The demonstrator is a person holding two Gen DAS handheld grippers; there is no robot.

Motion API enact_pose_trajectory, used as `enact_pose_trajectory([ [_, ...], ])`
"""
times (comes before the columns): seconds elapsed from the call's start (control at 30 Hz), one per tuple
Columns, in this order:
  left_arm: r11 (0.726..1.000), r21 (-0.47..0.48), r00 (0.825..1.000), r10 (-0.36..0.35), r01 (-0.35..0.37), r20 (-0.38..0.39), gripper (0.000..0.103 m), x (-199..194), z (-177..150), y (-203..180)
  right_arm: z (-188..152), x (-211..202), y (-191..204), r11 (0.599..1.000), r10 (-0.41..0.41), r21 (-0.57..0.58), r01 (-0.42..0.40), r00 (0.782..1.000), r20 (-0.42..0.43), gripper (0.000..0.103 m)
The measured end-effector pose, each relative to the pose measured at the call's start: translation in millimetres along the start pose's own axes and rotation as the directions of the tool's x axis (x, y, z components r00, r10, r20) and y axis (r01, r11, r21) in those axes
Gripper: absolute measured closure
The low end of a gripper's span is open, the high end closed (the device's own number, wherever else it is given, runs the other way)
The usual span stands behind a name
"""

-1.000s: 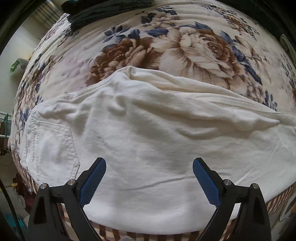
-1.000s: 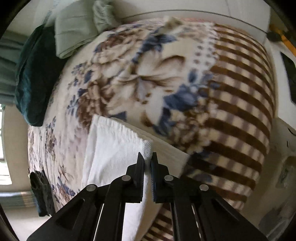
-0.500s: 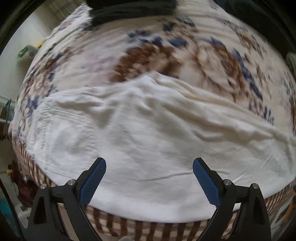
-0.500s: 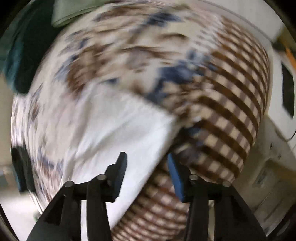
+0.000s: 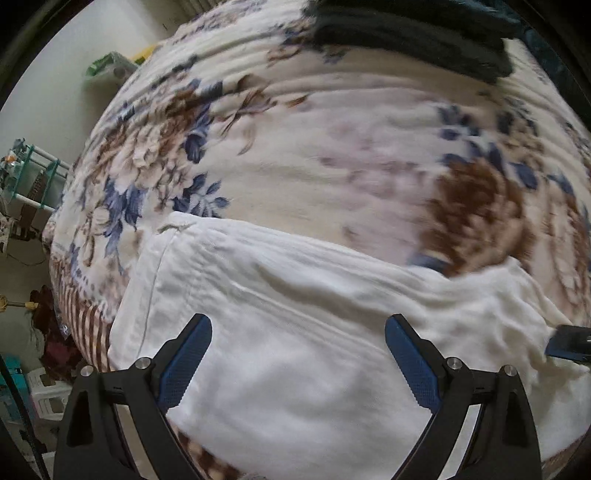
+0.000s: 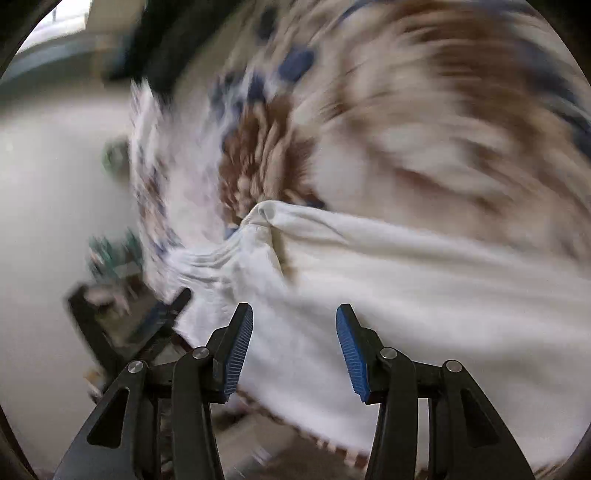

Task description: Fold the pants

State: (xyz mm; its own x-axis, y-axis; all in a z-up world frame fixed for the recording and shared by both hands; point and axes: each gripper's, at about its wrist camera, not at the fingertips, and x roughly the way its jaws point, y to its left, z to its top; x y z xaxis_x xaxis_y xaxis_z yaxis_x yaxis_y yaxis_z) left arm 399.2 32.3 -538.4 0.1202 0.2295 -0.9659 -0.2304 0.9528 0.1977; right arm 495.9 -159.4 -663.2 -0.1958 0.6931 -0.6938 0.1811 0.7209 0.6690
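**Pants lie crosswise under both open grippers**

You are working over a bed covered by a floral blanket (image 5: 332,155), with a dark pile of clothes (image 5: 406,29) at its far side. The white pants (image 5: 295,332) lie flat along the near edge of that blanket, and their long axis runs left to right across your view, not away from you. That is the relation your next move depends on: judged from this layout, any fold has to carry one end sideways over the other, or bring the near long edge away from you.

Your left gripper (image 5: 298,360) hangs directly above the cloth with its jaws spread wide, holding nothing. The squared, hemmed end of the pants sits to its left, so this hand is the nearer one to that end.

Your right gripper (image 6: 294,349) is also released, jaws parted and empty, with white cloth under and ahead of it. That view is badly smeared by motion, but a bunched, raised corner (image 6: 266,218) shows just ahead and slightly left of its tips. One of its blue pads reaches the right edge of the left view, so your two hands are close together over the same stretch of fabric.
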Motion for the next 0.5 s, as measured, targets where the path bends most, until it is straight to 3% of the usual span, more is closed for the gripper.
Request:
enact_pose_trajectory([
  [0.1,1.000,-0.007,0.999,-0.013,0.013,-0.034,0.007,19,5,13,27,38,19,0.999,-0.017,-0.047,0.013,0.994,-0.105,0.053],
  [0.13,1.000,-0.007,0.999,-0.014,0.013,-0.043,0.007,24,6,16,29,43,22,0.997,-0.037,-0.073,0.029,0.993,-0.116,0.067],
  [0.17,1.000,-0.007,0.998,-0.016,0.016,-0.054,0.007,30,6,20,32,42,23,0.997,-0.048,-0.073,0.040,0.993,-0.111,0.098],
  [0.3,0.998,-0.032,0.995,-0.048,0.045,-0.083,0.007,43,10,36,49,4,17,0.995,-0.101,-0.011,0.101,0.995,0.016,0.100],
  [0.4,0.997,-0.048,0.993,-0.071,0.066,-0.095,0.007,42,11,40,60,-13,3,0.991,-0.119,0.060,0.118,0.993,0.016,0.098],
  [0.43,0.995,-0.055,0.992,-0.085,0.080,-0.091,0.007,39,11,40,62,-14,3,0.994,-0.090,0.059,0.091,0.996,-0.010,0.095],
  [0.5,0.989,-0.071,0.988,-0.134,0.129,-0.080,0.007,30,13,42,64,-10,10,0.998,-0.048,0.030,0.050,0.996,-0.070,0.064],
])
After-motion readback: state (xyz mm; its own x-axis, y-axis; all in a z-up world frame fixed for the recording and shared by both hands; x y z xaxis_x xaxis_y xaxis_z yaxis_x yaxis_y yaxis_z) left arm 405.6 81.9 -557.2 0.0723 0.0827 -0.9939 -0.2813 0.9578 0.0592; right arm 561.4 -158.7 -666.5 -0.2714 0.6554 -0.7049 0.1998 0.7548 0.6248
